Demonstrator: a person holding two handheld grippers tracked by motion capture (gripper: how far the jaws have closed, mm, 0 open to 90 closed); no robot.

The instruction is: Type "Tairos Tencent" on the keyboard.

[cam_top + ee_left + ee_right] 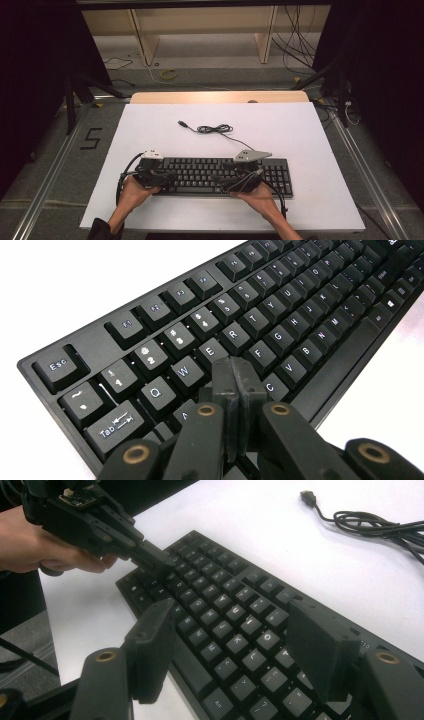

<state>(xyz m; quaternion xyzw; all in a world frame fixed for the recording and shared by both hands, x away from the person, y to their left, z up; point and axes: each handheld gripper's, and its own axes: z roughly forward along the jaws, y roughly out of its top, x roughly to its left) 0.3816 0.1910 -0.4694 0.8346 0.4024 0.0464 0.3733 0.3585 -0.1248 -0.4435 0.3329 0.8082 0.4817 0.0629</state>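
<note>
A black keyboard [220, 175] lies near the front edge of the white board, with its keys facing up. My left gripper [167, 178] is over its left end. In the left gripper view the jaws of that gripper [235, 369] are shut tight together with nothing between them, their tips down on the keys [280, 315] just below E and R. My right gripper [227, 181] is over the keyboard's right-middle part. In the right gripper view it [230, 615] stands open above the keys [225, 587], holding nothing. The left gripper [152, 559] shows farther off there, held by a hand.
The keyboard's black cable [214, 129] lies coiled on the board behind it, USB plug [183, 123] loose at the left. The white board [310, 135] sits on a wooden table; rails, a floor mark "5" [91, 138], stands and cables surround it.
</note>
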